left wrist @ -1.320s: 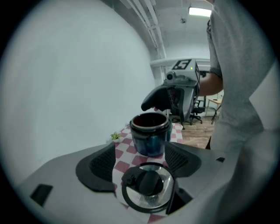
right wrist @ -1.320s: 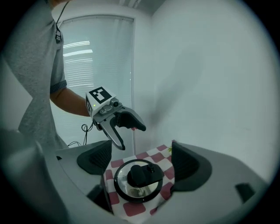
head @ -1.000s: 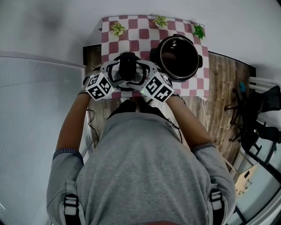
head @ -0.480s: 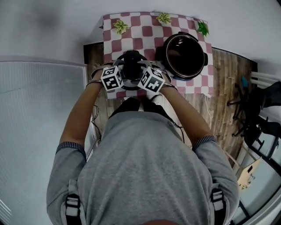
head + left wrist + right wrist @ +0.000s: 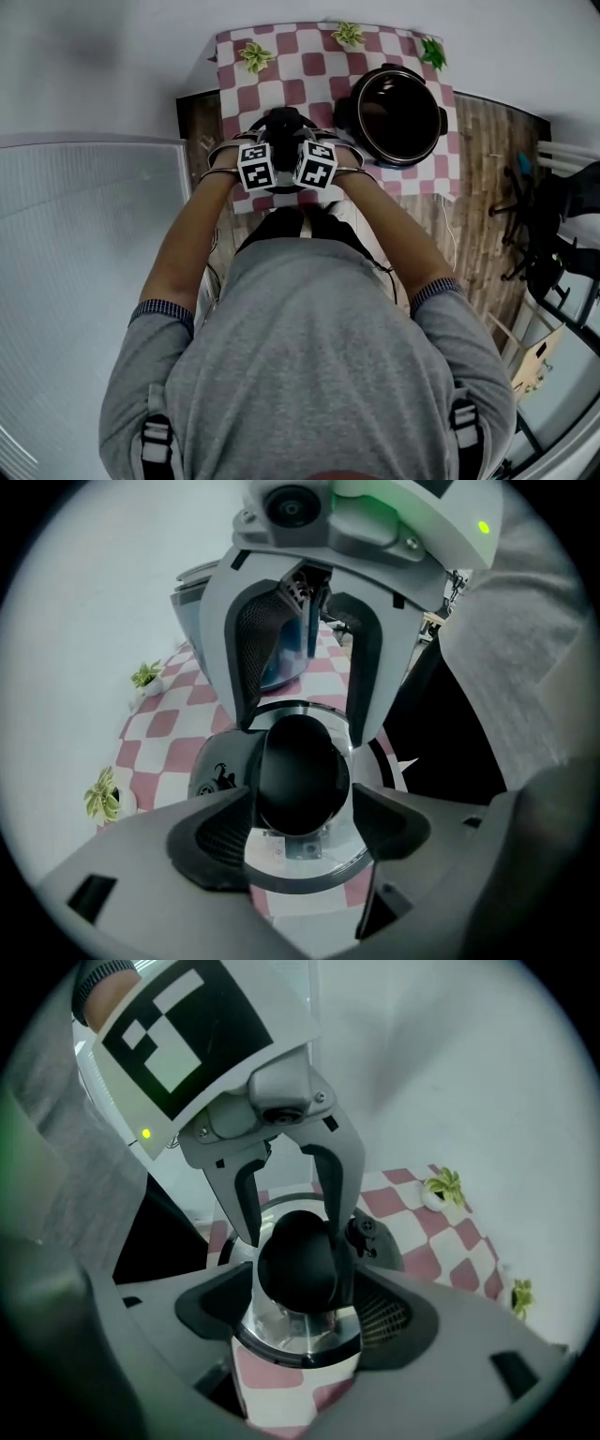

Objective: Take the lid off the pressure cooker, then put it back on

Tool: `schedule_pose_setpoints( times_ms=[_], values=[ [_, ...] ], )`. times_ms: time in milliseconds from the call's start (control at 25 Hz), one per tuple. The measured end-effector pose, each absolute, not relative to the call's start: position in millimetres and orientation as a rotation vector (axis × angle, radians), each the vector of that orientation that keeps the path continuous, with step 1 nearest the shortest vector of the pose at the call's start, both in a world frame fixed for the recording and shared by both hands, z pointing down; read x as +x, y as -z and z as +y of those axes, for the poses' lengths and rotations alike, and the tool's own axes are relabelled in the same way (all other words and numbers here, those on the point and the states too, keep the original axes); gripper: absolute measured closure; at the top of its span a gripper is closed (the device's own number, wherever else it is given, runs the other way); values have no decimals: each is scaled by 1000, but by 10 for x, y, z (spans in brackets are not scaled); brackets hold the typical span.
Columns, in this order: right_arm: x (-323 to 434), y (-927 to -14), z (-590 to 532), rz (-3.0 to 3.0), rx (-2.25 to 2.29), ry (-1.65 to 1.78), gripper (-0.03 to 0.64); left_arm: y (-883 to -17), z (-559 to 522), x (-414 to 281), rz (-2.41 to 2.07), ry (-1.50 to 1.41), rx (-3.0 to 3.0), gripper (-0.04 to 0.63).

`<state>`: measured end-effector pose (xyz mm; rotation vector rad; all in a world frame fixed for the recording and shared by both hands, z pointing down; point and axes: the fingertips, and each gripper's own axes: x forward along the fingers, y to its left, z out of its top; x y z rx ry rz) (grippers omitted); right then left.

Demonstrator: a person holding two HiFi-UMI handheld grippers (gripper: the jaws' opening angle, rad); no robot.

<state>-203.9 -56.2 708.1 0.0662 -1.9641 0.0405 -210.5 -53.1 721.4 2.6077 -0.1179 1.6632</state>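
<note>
Status: first half of the task looks complete. The pressure cooker (image 5: 398, 108) stands open at the right of the checked cloth (image 5: 319, 66), its dark inside bare. The lid (image 5: 286, 853) lies flat on the cloth just beside the cooker, to its left, with the black knob (image 5: 302, 775) up.

Left tool (image 5: 302, 829): jaws apart, one on each side of the knob, with a thin gap showing at each pad; no grip yet, as far as the left gripper view shows.

Right tool (image 5: 305, 1312): comes in from the opposite side and brackets the same knob. Its jaws have just been closing, the knob is between them, and the pads do not appear to press on it yet.

Judgement: this is the pickup for the return leg. Remaining steps are to close on the knob, lift the lid clear of the cloth, carry it right over the open pot and seat it on the rim. Whether the lid needs a twist to lock cannot be told from these views
</note>
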Motion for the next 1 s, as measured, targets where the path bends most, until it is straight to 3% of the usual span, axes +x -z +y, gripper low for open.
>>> schedule_pose_setpoints(
  times_ms=[280, 400, 1000],
  values=[
    [-2069, -7183, -572, -1896, 3, 14, 298, -7323, -545, -2071, -108, -1686, 2604, 240],
    [-2080, -7232, -558, -1880, -11, 25, 316, -7334, -560, -2071, -110, -1686, 2607, 293],
    [-2145, -7115, -525, -1879, -23, 0, 344, -7160, -560, -2114, -76, -1641, 2618, 296]
  ],
)
